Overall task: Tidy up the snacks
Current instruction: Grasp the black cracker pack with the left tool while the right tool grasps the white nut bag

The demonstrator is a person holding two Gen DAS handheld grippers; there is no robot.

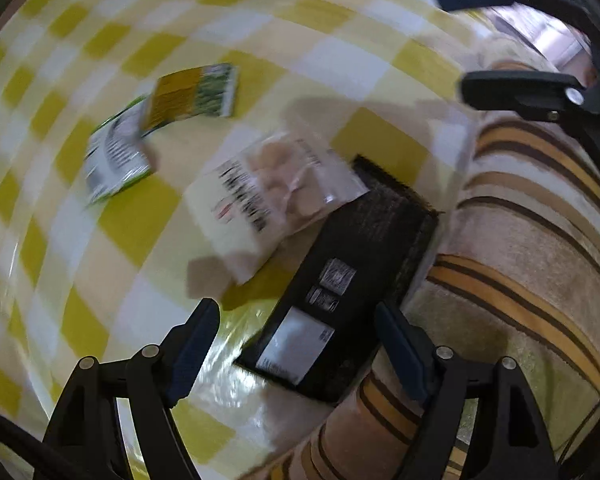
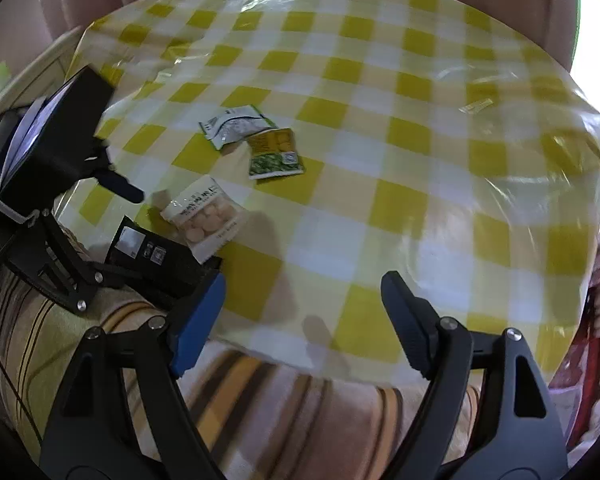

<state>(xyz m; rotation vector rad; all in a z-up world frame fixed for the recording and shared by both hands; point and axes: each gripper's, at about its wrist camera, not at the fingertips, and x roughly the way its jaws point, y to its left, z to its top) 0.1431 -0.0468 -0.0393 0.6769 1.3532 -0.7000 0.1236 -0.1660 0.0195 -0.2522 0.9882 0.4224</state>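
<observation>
Three snack packets lie on a yellow-checked tablecloth (image 2: 380, 140). A clear packet of round biscuits (image 1: 276, 188) (image 2: 206, 216) leans partly on a black box (image 1: 340, 304) (image 2: 160, 260) at the table edge. A white-green packet (image 1: 114, 160) (image 2: 236, 126) and a yellow-green packet (image 1: 194, 94) (image 2: 274, 152) lie overlapped further in. My left gripper (image 1: 296, 348) is open and empty, just above the black box. My right gripper (image 2: 300, 320) is open and empty over the table's near edge, and shows at the top right of the left wrist view (image 1: 496, 40).
A striped beige blanket (image 1: 520, 260) (image 2: 280, 412) covers the seat below the table edge. The left gripper's body (image 2: 56, 152) stands at the left of the right wrist view. Curtains hang behind the table. Red bags (image 2: 592, 360) sit at the far right.
</observation>
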